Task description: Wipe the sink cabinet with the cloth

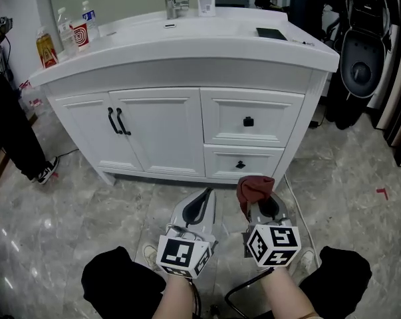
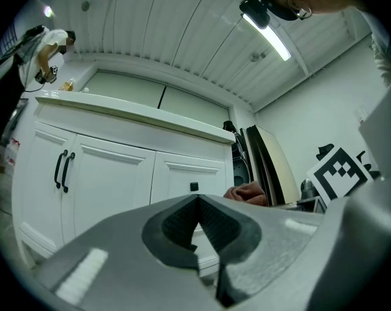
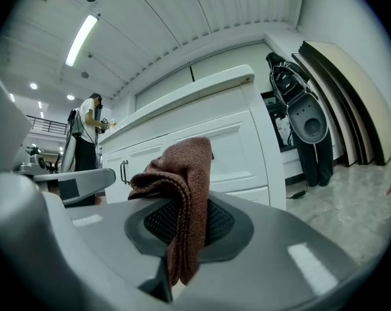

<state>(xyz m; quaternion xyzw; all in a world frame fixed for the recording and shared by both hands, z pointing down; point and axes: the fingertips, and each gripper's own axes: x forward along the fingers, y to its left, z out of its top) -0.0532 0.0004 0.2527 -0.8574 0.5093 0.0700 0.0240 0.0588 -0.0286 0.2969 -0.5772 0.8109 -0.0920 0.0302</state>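
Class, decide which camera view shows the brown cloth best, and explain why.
The right gripper view: the cloth fills the centre, clamped between shut jaws. The head view shows it small; the left gripper view only an edge.

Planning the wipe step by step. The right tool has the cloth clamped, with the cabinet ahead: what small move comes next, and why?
Probably carry the right tool forward until the cloth meets the front of the sink cabinet. The cloth is clamped but touches no surface, and the cabinet stands some way off. The left tool is shut and empty, so it can wait.
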